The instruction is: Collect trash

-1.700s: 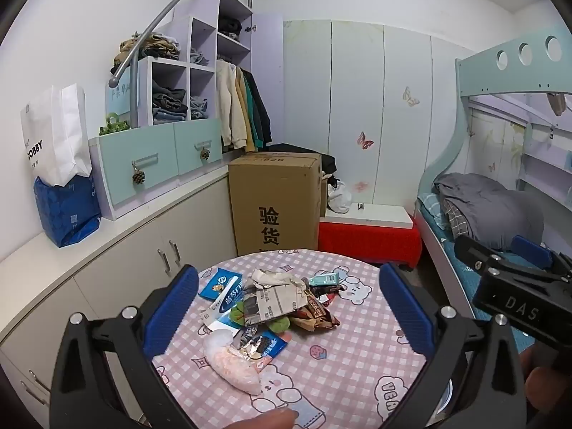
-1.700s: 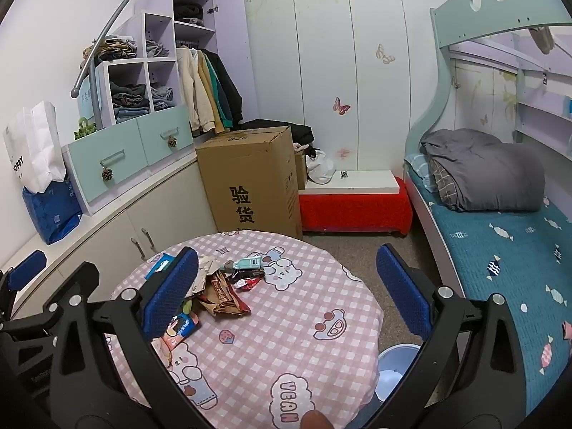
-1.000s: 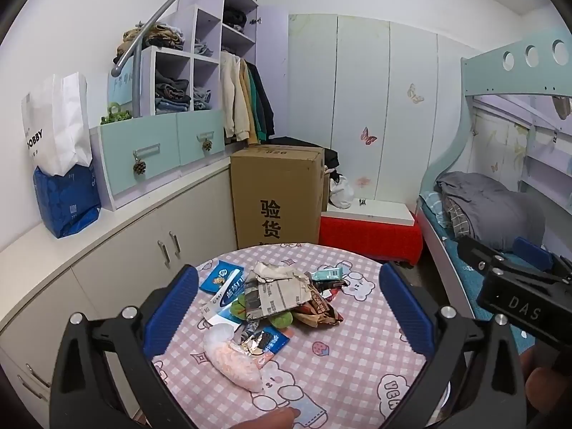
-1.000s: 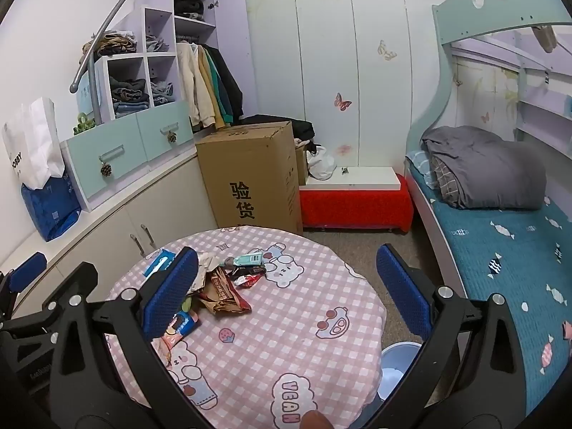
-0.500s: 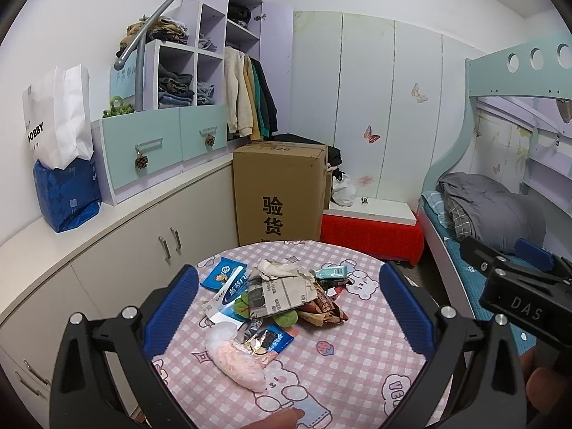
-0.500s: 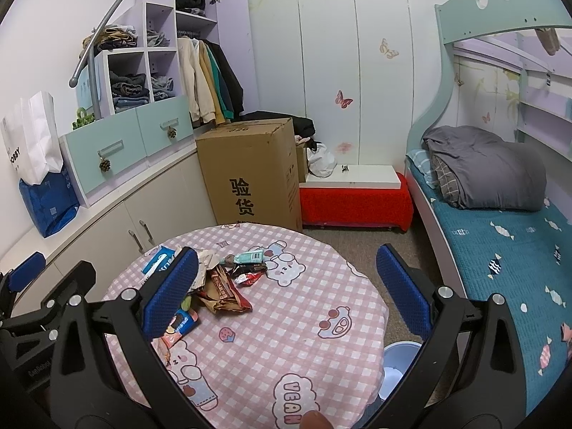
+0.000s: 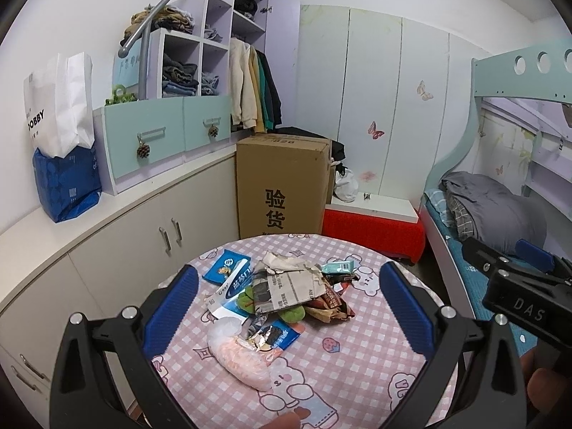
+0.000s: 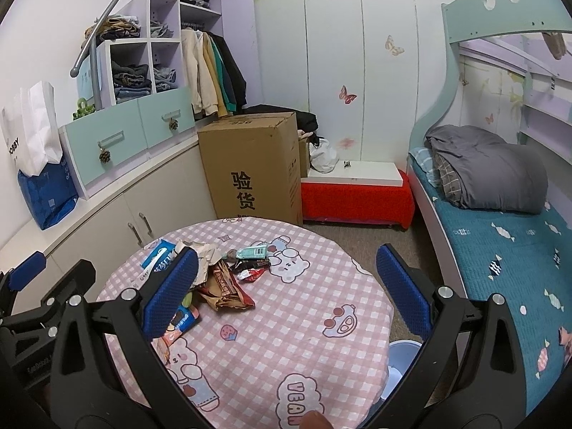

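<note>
Both grippers, left and right, have drifted slightly up and back over the last couple of seconds, so the round table now sits a little lower in each view; jaws stay spread wide and empty. Nothing in the trash pile has shifted: newspaper, pink bag and wrappers lie heaped on the table's left half, so collecting has apparently not begun, and the blue bin waits beside the table's right edge.
</note>
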